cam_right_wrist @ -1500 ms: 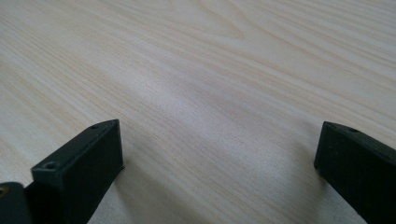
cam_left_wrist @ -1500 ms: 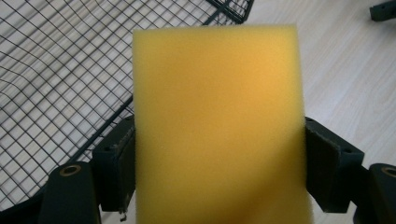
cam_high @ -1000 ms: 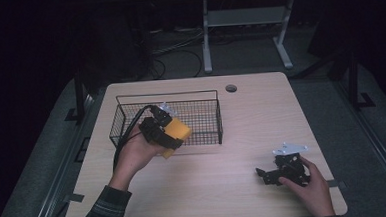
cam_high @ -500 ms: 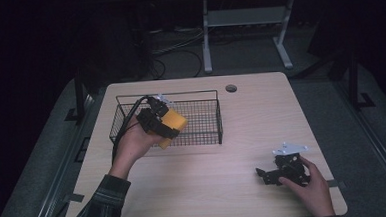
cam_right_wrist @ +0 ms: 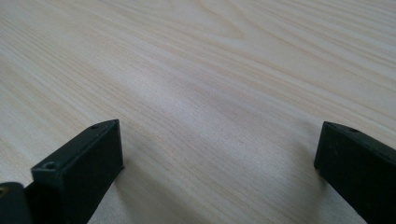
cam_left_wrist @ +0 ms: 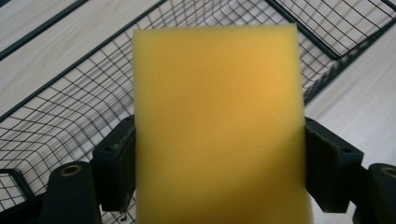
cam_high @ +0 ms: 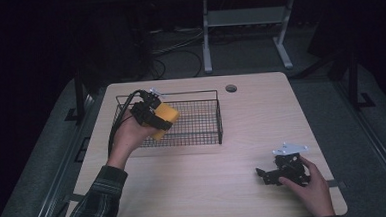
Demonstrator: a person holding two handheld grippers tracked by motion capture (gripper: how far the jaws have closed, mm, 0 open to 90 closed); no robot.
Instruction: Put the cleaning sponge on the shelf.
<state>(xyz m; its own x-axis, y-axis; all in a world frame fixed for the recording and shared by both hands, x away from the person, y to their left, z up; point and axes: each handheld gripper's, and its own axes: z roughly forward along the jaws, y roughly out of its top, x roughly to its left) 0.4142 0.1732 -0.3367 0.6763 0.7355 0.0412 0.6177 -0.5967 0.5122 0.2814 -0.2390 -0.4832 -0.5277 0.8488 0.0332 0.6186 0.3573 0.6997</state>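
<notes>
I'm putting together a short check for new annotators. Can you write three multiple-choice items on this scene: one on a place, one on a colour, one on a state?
1. Where is the sponge?
A. Lying on the floor
B. Held above the wire basket
C. Beside the right gripper on the table

2. What colour is the sponge?
A. Blue
B. White
C. Yellow

3. How is the right gripper?
A. Open with nothing between its fingers
B. Shut on the sponge
C. Shut on the basket's rim

Answers:
1 B: in the high view the left gripper carries the sponge over the basket's left part, and mesh shows behind it in the left gripper view.
2 C: the foam block is plain yellow in the left gripper view.
3 A: the right gripper view shows its fingers set wide apart with bare table between them.
</notes>
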